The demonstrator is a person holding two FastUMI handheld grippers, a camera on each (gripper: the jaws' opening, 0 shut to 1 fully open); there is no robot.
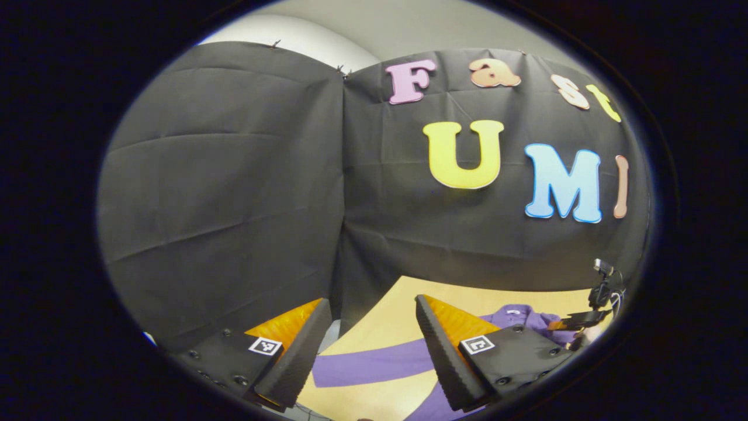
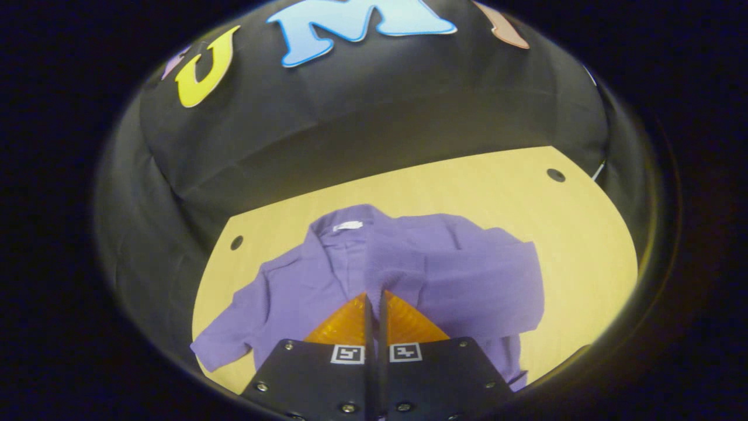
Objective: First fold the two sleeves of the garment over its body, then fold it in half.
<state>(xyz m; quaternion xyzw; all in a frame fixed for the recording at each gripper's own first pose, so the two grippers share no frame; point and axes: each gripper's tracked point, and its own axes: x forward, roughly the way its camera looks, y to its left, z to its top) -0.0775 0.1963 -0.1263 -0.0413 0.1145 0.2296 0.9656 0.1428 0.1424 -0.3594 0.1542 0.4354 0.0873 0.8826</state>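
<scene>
1. My left gripper (image 1: 368, 345) has its jaws wide apart, with nothing between them. It hangs above the surface (image 1: 403, 304), and past its fingers I see a long purple sleeve (image 1: 374, 365) lying flat on the wood.
2. My right gripper (image 2: 374, 298) has its jaws pressed almost together, with only a thin gap. They point down at the middle of the garment (image 2: 409, 275). I cannot tell if a bit of cloth is pinched between them.
3. The garment is a purple shirt. It lies on the light wooden surface (image 2: 584, 234), with its collar (image 2: 345, 231) on the far side, near the black cloth wall (image 2: 374, 123).
4. In the right gripper view, one sleeve (image 2: 234, 333) is spread out to the left on the wood. The cloth on the right side lies folded over the body of the shirt.
5. In the left gripper view, far off on the right, I see my other gripper (image 1: 587, 318) close to the shirt's collar (image 1: 520, 316).
6. The surface has small dark round holes (image 2: 555, 174) near its far corners.
</scene>
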